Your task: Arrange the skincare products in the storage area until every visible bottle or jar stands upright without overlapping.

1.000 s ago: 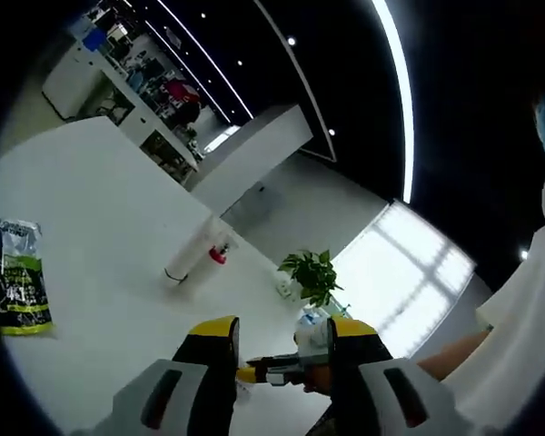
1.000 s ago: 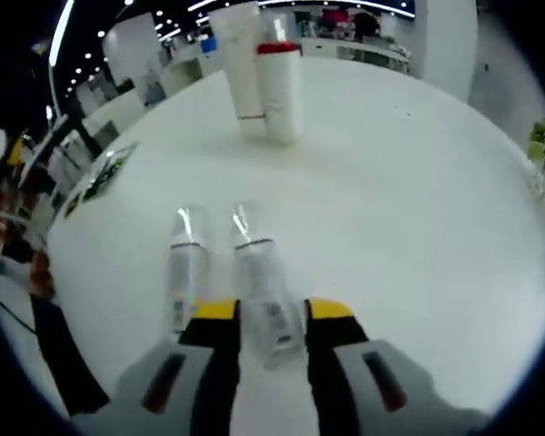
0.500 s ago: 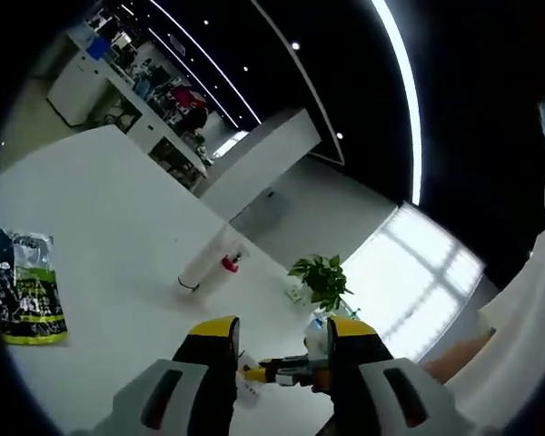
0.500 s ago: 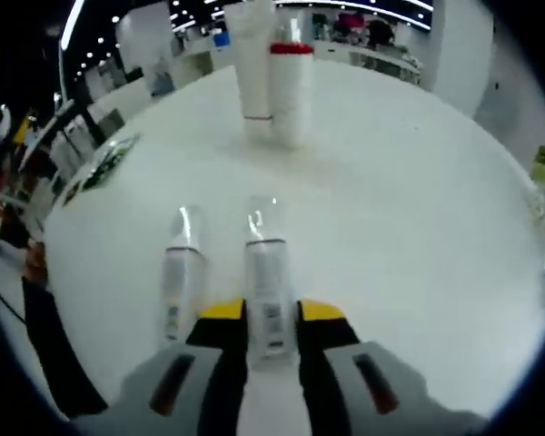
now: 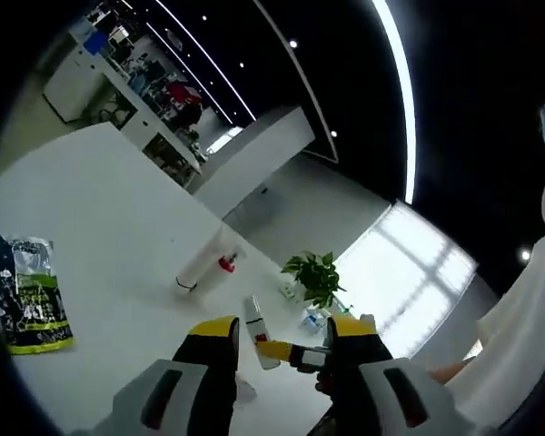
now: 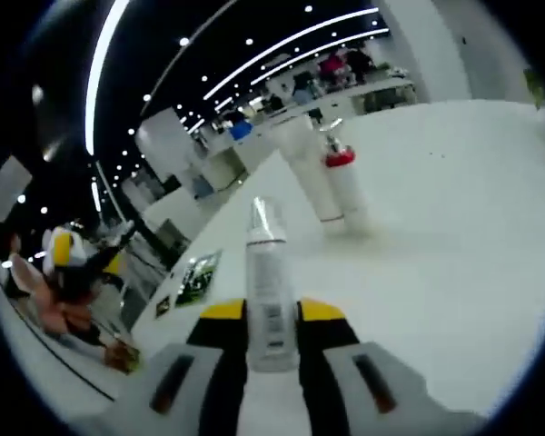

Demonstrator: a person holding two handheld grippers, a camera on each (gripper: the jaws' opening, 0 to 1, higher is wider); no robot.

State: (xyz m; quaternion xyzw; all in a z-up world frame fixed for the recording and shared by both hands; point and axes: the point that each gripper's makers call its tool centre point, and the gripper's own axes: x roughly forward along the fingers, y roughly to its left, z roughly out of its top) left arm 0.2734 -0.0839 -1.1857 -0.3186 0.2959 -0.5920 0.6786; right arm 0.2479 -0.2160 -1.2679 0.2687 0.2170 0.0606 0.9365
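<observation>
My right gripper (image 6: pixel 271 313) is shut on a clear bottle with a clear cap (image 6: pixel 269 277) and holds it up off the white table (image 6: pixel 454 227). Beyond it stand a white tube (image 6: pixel 304 168) and a white bottle with a red cap (image 6: pixel 345 186), side by side and upright. My left gripper (image 5: pixel 282 331) is open with nothing between its jaws. In the left gripper view, the right gripper (image 5: pixel 271 350) reaches in from the right with the clear bottle (image 5: pixel 259 329); the white tube and red-capped bottle (image 5: pixel 204 263) stand farther back.
A green and black packet (image 5: pixel 25 295) lies flat near the table's left edge, the same packet (image 6: pixel 193 277) left of the held bottle. A potted plant (image 5: pixel 313 277) stands at the table's far side. A person in white (image 5: pixel 518 327) is at the right.
My right gripper shut on the clear bottle that lay on the table and lifted it up. The second clear bottle that lay beside it has left the right gripper view.
</observation>
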